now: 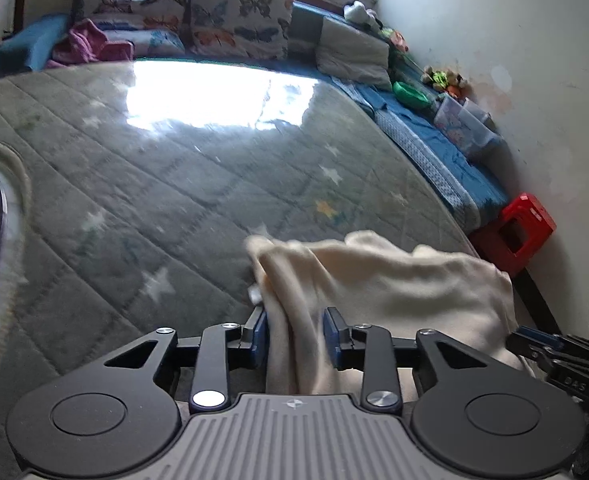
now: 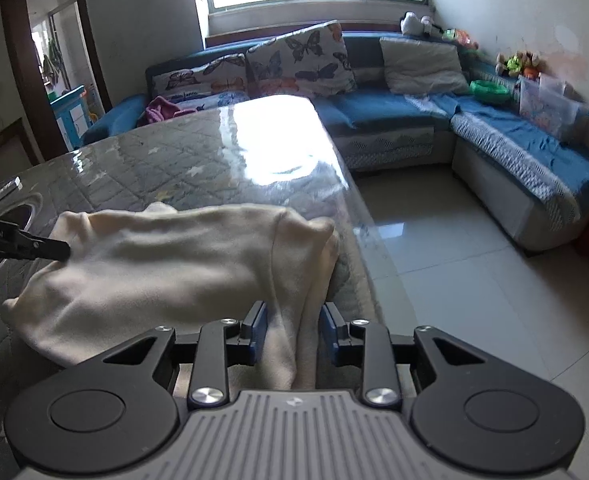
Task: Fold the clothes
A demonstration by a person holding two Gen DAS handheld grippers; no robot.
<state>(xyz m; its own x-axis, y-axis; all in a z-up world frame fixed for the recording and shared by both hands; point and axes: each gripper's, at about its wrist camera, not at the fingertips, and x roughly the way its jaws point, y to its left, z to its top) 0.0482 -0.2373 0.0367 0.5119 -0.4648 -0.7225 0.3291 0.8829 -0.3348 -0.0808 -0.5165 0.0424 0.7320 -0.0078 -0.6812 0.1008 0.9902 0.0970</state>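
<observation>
Cream cloth point(image 2: 166, 264) lies bunched on the near right corner of the quilted, star-patterned bench point(image 1: 142, 184) under a glossy clear cover. Left gripper point(image 1: 295, 334) has a fold of it running between its blue pads point(image 1: 331, 334), the jaws parted and the fabric loose there. Right gripper point(image 2: 292, 330) stands the same way at the other end, jaws apart around a hanging fold. Behind the bench sits a blue sofa point(image 2: 378, 114) with butterfly cushions point(image 2: 302, 60).
</observation>
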